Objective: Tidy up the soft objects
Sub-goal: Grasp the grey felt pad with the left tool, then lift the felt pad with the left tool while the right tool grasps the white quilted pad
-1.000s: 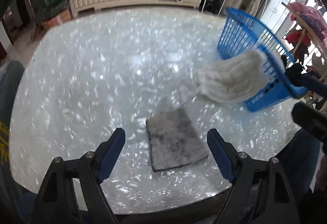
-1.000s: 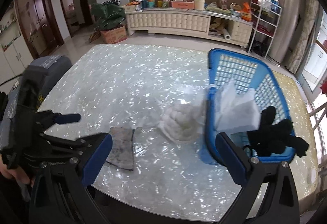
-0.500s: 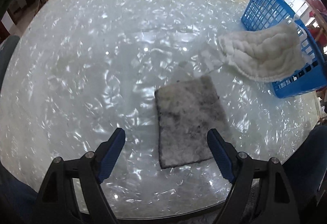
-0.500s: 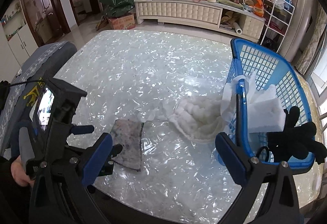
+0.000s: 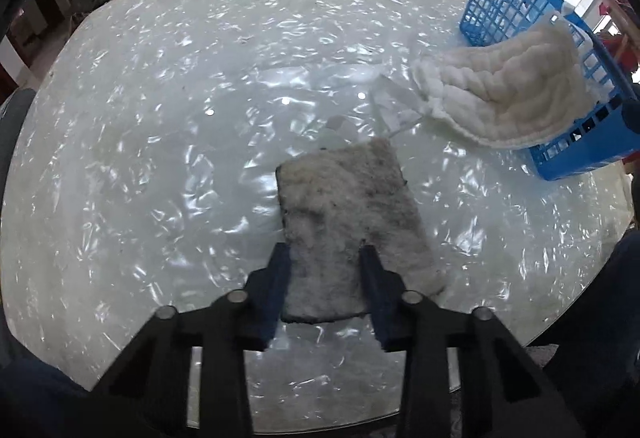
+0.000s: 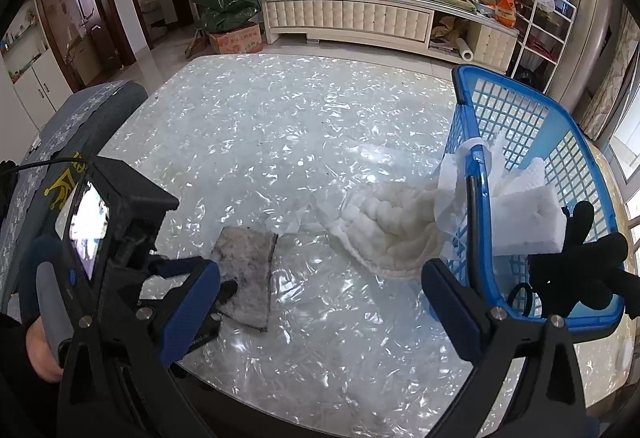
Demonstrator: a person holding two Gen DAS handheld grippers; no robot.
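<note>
Blue basket (image 6: 472, 174) holds white sponge (image 6: 524, 218), black fabric (image 6: 580, 270); fluffy white cloth (image 5: 504, 86) draped over rim. Left gripper (image 5: 324, 258) just closed, clamping grey pad (image 5: 344, 214). Right gripper (image 6: 320, 278) spread apart, empty.

No legible text is showing. Red print on the cardboard box (image 6: 236, 40), far left on the floor, is appearing too small to read.

A mottled grey pad (image 5: 344, 222), a white ribbed cloth (image 5: 504, 94) and a blue lattice basket (image 6: 516, 118) on a pearly white table (image 5: 160, 118).
</note>
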